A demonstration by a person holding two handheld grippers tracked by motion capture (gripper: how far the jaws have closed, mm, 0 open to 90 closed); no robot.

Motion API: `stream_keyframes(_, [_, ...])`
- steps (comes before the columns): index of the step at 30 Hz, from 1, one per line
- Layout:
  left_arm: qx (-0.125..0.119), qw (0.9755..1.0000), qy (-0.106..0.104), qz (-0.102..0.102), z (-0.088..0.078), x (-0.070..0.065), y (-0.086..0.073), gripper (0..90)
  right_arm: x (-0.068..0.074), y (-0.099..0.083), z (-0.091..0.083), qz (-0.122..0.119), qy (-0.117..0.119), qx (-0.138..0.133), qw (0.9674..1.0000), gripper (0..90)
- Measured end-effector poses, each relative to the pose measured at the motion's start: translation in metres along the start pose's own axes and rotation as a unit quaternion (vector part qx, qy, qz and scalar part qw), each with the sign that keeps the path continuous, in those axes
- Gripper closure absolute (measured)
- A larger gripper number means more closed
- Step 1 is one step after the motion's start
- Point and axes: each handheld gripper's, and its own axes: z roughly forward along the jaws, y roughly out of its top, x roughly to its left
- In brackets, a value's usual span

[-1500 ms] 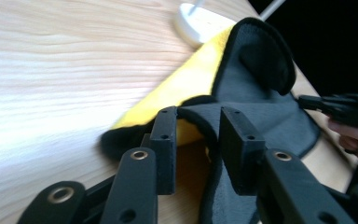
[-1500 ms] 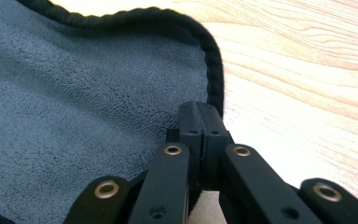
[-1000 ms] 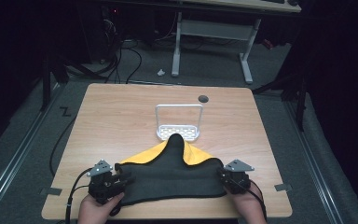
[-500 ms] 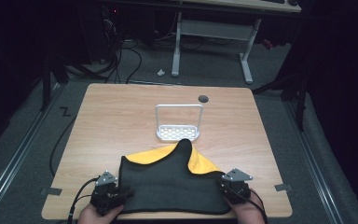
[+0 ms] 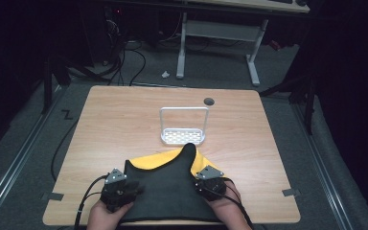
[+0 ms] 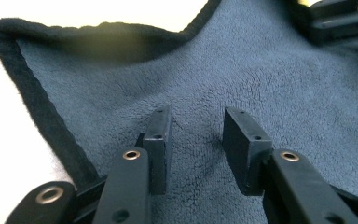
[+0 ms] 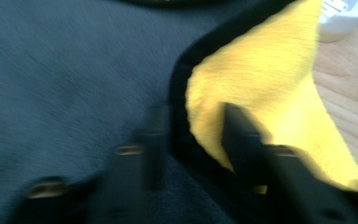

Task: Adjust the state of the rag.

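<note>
A dark grey cloth [image 5: 167, 191] lies on a yellow cloth [image 5: 155, 159] at the table's near edge, with one corner peaking toward the rack. My left gripper [image 5: 135, 188] rests on the dark cloth's left side. Its jaws have just been opening and stand apart [image 6: 196, 135] on the flat pile, pinching nothing. My right gripper [image 5: 199, 187] sits on the cloth's right part. In the blurred right gripper view its jaws [image 7: 196, 135] close on the dark cloth's hem [image 7: 179, 93], where the yellow cloth [image 7: 261, 79] shows beside it.
A white wire rack [image 5: 183, 136] stands upright mid-table just beyond the cloth's peak. A round cable hole [image 5: 209, 101] lies behind it. The wooden table [image 5: 120, 120] is bare to the left and right of the rack. Cables trail from both grippers over the near edge.
The right gripper has slid left toward the middle, taking the cloth's right edge with it, so the cloth looks narrower. The cloth's peak has drawn back from the rack. The left hand barely moved.
</note>
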Motion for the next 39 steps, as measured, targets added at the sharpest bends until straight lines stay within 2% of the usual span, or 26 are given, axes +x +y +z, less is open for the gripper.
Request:
stream_keyframes(2, [0.003, 1.0000, -0.001, 0.002, -0.002, -0.002, -0.002, 63.5, -0.013, 0.002, -0.008, 0.009, -0.026, -0.010, 0.9996, 86.6])
stream_keyframes(3, [0.003, 1.0000, -0.001, 0.002, -0.002, -0.002, -0.002, 63.6, -0.013, 0.002, -0.008, 0.009, -0.026, -0.010, 0.9996, 86.6])
stream_keyframes(4, [0.010, 0.9999, -0.006, -0.001, -0.005, -0.003, -0.004, 63.9, -0.042, 0.001, -0.015, 0.049, -0.052, -0.024, 0.9972, 86.3])
stream_keyframes(6, [0.013, 0.9999, -0.004, 0.002, -0.007, -0.005, -0.006, 65.0, -0.065, -0.003, -0.016, 0.073, -0.080, -0.026, 0.9937, 81.3])
stream_keyframes(7, [0.015, 0.9998, -0.003, 0.009, -0.009, -0.006, -0.008, 65.0, -0.065, -0.003, -0.016, 0.073, -0.080, -0.026, 0.9937, 81.3])
stream_keyframes(8, [0.017, 0.9998, -0.003, 0.009, -0.013, -0.006, -0.010, 65.1, -0.087, -0.009, -0.018, 0.104, -0.100, -0.023, 0.9892, 72.0])
stream_keyframes(9, [0.017, 0.9998, -0.003, 0.009, -0.013, -0.006, -0.010, 65.1, -0.087, -0.009, -0.018, 0.104, -0.100, -0.023, 0.9892, 72.0])
stream_keyframes(10, [0.014, 0.9999, 0.001, 0.009, -0.015, -0.004, -0.009, 65.0, -0.095, -0.011, -0.025, 0.112, -0.109, -0.033, 0.9872, 66.7])
stream_keyframes(13, [0.003, 1.0000, -0.002, 0.002, -0.015, 0.000, -0.004, 64.6, -0.091, -0.010, -0.037, 0.110, -0.108, -0.059, 0.9863, 67.0])
stream_keyframes(14, [0.001, 1.0000, -0.003, 0.000, -0.013, 0.002, -0.001, 64.6, -0.091, -0.010, -0.037, 0.110, -0.108, -0.059, 0.9863, 67.0])
stream_keyframes(15, [-0.001, 1.0000, -0.008, -0.003, -0.010, 0.004, 0.003, 64.5, -0.087, -0.009, -0.039, 0.105, -0.103, -0.068, 0.9868, 71.0])
stream_keyframes(16, [0.003, 1.0000, -0.006, 0.002, -0.002, 0.004, 0.006, 64.6, -0.078, -0.009, -0.033, 0.093, -0.069, -0.058, 0.9916, 80.8])
stream_keyframes(17, [0.006, 1.0000, -0.002, 0.004, 0.002, 0.004, 0.007, 64.6, -0.077, -0.010, -0.027, 0.089, -0.061, -0.045, 0.9931, 83.8])
stream_keyframes(19, [0.004, 1.0000, -0.001, 0.004, 0.004, 0.002, 0.005, 64.8, -0.078, -0.016, -0.006, 0.091, -0.054, -0.006, 0.9944, 89.7])
stream_keyframes(21, [0.005, 0.9999, -0.002, 0.008, 0.002, -0.001, 0.002, 64.8, -0.079, -0.021, 0.001, 0.103, -0.042, 0.017, 0.9937, 90.0])
stream_keyframes(22, [0.008, 0.9999, -0.003, 0.013, 0.000, -0.003, 0.000, 64.8, -0.078, -0.024, 0.000, 0.097, -0.038, 0.016, 0.9944, 90.0])
stream_keyframes(24, [0.012, 0.9998, -0.010, 0.010, -0.004, -0.007, -0.005, 66.2, -0.073, -0.031, -0.009, 0.091, -0.031, 0.019, 0.9952, 90.0])
stream_keyframes(29, [0.028, 0.9991, -0.031, 0.008, -0.004, -0.013, -0.005, 72.7, -0.066, -0.051, -0.031, 0.092, -0.020, 0.020, 0.9953, 90.0])
stream_keyframes(31, [0.032, 0.9990, -0.029, 0.009, 0.006, -0.011, 0.008, 76.1, -0.068, -0.053, -0.032, 0.099, -0.015, 0.018, 0.9948, 90.0])
stream_keyframes(32, [0.032, 0.9990, -0.029, 0.009, 0.006, -0.011, 0.008, 76.7, -0.068, -0.053, -0.032, 0.099, -0.015, 0.018, 0.9948, 90.0])
stream_keyframes(33, [0.033, 0.9989, -0.024, 0.022, 0.015, -0.011, 0.019, 78.0, -0.069, -0.053, -0.031, 0.103, -0.016, 0.017, 0.9944, 90.0])
stream_keyframes(34, [0.033, 0.9989, -0.024, 0.022, 0.015, -0.011, 0.019, 78.7, -0.069, -0.053, -0.031, 0.103, -0.016, 0.017, 0.9944, 90.0])
stream_keyframes(35, [0.029, 0.9991, -0.019, 0.022, 0.024, -0.007, 0.029, 79.4, -0.069, -0.052, -0.030, 0.100, -0.018, 0.016, 0.9947, 90.0])
stream_keyframes(36, [0.029, 0.9991, -0.019, 0.022, 0.024, -0.007, 0.029, 79.4, -0.069, -0.052, -0.030, 0.100, -0.018, 0.016, 0.9947, 90.0])
stream_keyframes(37, [0.021, 0.9995, -0.012, 0.020, 0.032, 0.000, 0.040, 79.4, -0.070, -0.053, -0.030, 0.101, -0.016, 0.014, 0.9946, 90.0])
stream_keyframes(39, [0.011, 0.9998, -0.001, 0.017, 0.037, 0.009, 0.051, 79.7, -0.071, -0.054, -0.030, 0.100, -0.014, 0.012, 0.9948, 90.0])
